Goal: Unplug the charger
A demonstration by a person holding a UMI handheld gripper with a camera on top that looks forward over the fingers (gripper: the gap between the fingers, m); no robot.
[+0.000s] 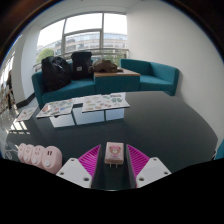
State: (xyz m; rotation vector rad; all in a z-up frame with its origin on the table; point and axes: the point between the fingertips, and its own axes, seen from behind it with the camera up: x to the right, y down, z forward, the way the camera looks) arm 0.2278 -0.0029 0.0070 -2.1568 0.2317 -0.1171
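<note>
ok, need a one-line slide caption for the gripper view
Gripper holds a white charger between its pink pads above a dark table, teal sofas beyond.

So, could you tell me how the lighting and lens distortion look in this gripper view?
In the gripper view, daylight from the window blows out the glass; the fisheye bends the teal sofa; the dark table shows a soft sheen; the tongs hold the charger, which looks sharp.
</note>
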